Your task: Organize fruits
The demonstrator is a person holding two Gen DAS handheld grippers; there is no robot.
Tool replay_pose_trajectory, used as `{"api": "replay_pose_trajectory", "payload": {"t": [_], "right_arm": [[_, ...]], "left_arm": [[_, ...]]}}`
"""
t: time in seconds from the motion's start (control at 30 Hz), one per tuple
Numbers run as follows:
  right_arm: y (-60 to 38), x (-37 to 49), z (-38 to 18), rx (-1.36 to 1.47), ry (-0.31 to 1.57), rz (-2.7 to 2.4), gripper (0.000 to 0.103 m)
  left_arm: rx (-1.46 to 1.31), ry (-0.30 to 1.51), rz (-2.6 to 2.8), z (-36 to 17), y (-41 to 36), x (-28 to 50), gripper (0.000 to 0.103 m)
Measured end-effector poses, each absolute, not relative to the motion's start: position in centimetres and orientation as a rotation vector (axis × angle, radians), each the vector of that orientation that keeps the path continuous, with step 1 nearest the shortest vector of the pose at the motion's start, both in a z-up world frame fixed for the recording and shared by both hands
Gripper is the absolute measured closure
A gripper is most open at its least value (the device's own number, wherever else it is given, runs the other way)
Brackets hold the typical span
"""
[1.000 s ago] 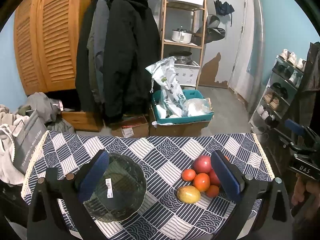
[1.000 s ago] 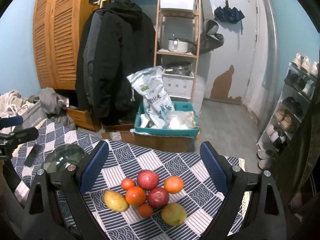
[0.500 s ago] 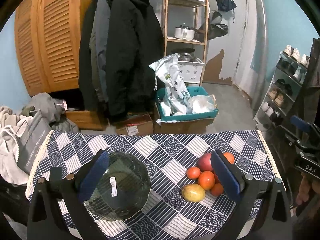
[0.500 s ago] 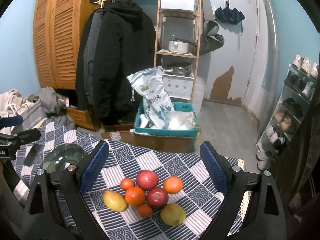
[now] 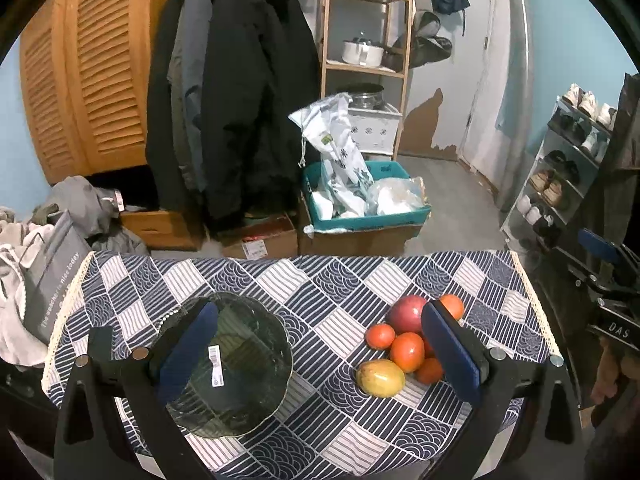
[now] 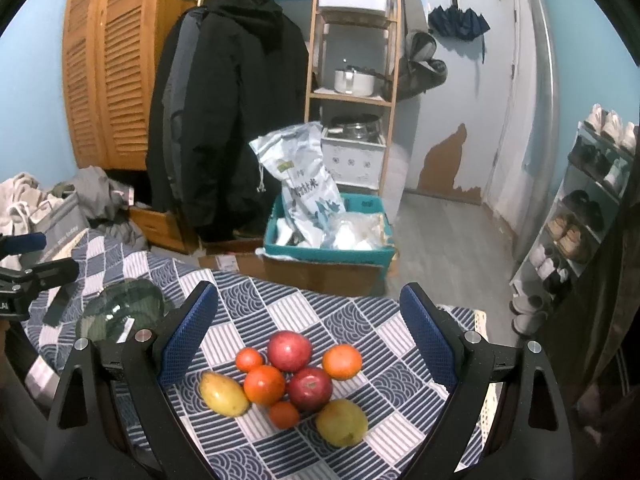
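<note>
Grippers (image 5: 316, 354) (image 6: 308, 336) hovering wide open, empty; fruits (image 6: 294, 384) awaiting first pick at table's right edge, bound for glass plate (image 5: 240, 368).

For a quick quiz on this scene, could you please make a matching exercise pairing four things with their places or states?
Things:
1. glass plate
2. fruit pile
3. rice bag
4. right gripper

Places or states:
A. standing in the teal crate on the floor
B. empty, on the cloth's left part
C. jaws wide open, holding nothing
D. clustered on the cloth's right part

Pairs: 1-B, 2-D, 3-A, 4-C
</note>
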State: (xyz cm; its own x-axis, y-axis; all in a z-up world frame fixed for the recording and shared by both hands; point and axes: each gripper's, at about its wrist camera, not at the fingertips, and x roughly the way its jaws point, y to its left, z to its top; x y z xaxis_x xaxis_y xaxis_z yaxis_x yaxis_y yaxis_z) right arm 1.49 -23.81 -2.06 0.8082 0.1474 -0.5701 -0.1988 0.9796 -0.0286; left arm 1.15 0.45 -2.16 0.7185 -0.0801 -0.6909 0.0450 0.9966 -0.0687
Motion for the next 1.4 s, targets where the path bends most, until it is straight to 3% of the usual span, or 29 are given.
{"api": "replay_pose_trajectory", "payload": {"t": [1.4], "right_arm": [[-26.5,7.4,-16.8,-0.099,1.049,0.161,0.012]], "left_arm": [[0.125,1.169,-0.19,-19.5,-8.1,7.7,0.001]]}}
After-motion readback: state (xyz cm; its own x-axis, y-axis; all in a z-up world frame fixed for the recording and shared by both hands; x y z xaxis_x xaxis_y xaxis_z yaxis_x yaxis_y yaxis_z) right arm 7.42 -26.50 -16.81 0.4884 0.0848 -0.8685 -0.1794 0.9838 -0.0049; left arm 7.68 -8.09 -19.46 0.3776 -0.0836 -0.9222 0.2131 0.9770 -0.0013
